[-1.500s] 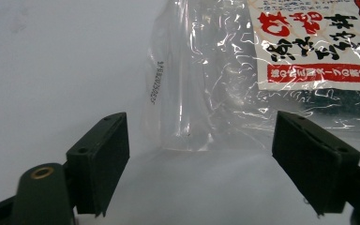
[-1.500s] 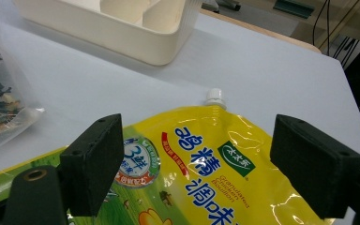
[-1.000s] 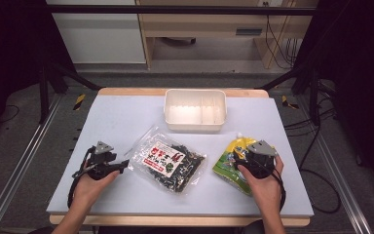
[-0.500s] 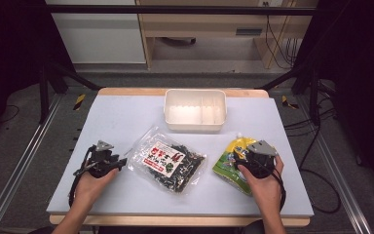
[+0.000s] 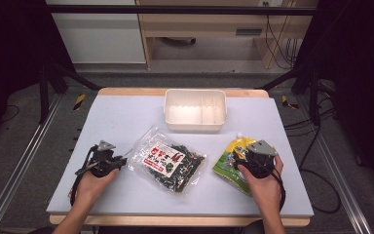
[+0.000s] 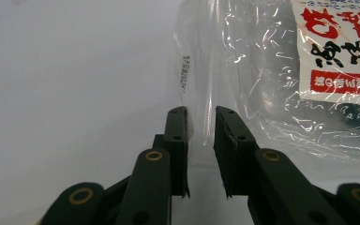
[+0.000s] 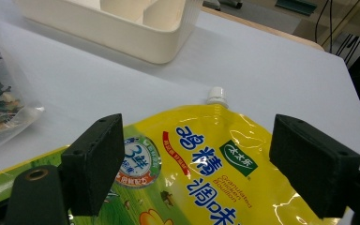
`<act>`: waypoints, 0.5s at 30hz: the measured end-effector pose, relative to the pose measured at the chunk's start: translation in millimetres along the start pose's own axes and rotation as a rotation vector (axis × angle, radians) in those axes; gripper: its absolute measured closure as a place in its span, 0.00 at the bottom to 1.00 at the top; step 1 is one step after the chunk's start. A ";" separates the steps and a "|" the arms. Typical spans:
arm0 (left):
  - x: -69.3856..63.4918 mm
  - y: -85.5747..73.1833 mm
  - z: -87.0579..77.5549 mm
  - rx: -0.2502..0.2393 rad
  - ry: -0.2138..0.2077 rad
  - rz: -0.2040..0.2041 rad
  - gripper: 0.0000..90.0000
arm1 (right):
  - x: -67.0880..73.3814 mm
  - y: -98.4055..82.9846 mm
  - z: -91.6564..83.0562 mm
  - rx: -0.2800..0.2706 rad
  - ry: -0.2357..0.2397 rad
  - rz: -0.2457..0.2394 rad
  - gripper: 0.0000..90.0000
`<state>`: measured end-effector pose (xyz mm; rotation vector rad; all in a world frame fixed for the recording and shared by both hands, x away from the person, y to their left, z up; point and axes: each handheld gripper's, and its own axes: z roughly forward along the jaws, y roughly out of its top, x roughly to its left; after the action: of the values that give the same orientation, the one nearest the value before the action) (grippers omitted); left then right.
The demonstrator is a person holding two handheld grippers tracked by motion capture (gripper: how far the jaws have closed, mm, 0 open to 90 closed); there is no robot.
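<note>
Left of the white tub point(image 5: 195, 109), the left gripper point(image 6: 201, 122) has just been closing – its jaws nearly together around the clear bag's point(image 6: 262, 84) edge, red-and-black label unreadable. The right gripper point(image 7: 197, 159) stands spread above the yellow pouch point(image 7: 206, 164) – "Granulated Chicken Bouillon" – right of that tub.

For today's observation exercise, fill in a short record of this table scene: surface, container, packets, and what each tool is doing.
surface: pale table
container: white bin at the far middle, dividers inside
middle packet: clear bag of dark dried food, red and white label
right packet: yellow spout pouch, lying flat, white cap toward the bin
left tool: jaws have just been closing on the clear bag's edge, a narrow gap left
right tool: jaws wide open over the pouch
</note>
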<state>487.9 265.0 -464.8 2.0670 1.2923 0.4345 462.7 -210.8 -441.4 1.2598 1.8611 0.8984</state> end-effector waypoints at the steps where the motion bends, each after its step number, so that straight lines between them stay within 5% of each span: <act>1: -1.1 0.5 -0.7 -0.004 0.000 0.004 0.86 | 0.2 0.1 -0.2 -0.001 0.000 0.004 0.21; 10: -0.1 0.9 0.9 0.001 -0.005 0.020 0.95 | 0.9 0.3 1.1 -0.001 0.006 0.003 0.21; 15: -0.1 0.8 2.7 0.010 -0.001 0.016 0.93 | 0.7 0.3 1.5 -0.002 0.007 0.004 0.21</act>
<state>490.0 263.7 -466.3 2.0869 1.2811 0.4345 463.9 -209.8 -442.0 1.2618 1.8632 0.9072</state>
